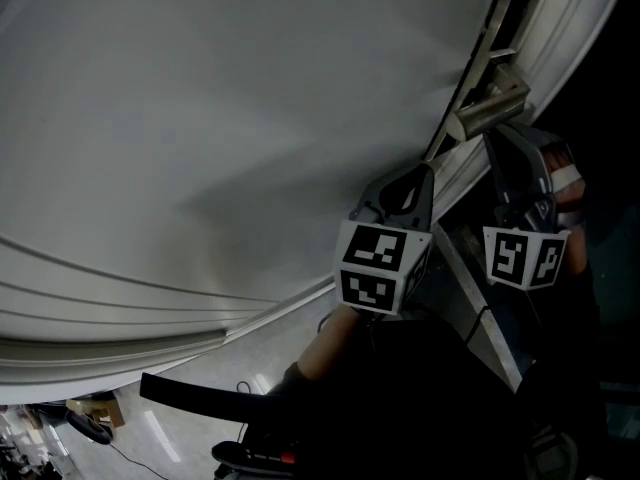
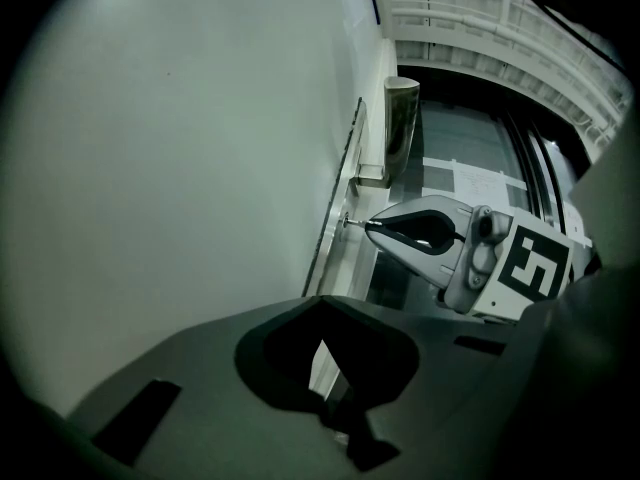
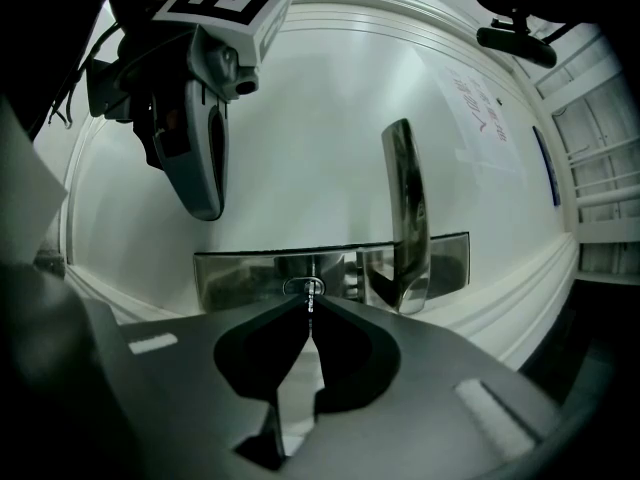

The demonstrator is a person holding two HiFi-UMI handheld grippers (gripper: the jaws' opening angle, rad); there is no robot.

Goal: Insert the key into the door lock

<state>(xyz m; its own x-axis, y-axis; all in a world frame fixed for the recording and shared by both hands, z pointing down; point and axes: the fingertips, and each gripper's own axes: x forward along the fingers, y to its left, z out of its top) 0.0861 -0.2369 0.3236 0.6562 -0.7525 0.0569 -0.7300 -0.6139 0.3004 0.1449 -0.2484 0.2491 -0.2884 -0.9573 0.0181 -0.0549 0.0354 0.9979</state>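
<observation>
A chrome lock plate (image 3: 240,276) is fixed on the white door (image 3: 300,138), with a round keyhole (image 3: 304,287) and a lever handle (image 3: 404,208) to its right. My right gripper (image 3: 310,301) is shut on a small metal key (image 3: 311,306), whose tip is at the keyhole; how deep it sits I cannot tell. From the side, the right gripper (image 2: 372,226) holds the key (image 2: 354,223) level against the plate's edge (image 2: 338,218). My left gripper (image 2: 319,302) is shut and holds nothing. It hovers by the door, up and left of the lock, as the left gripper (image 3: 203,203).
The door face (image 1: 220,118) fills most of the head view, with the handle (image 1: 490,110) at the upper right and both marker cubes below it. A white moulded door frame (image 3: 520,298) runs close to the plate. A dark glazed area (image 2: 470,168) lies beyond the door edge.
</observation>
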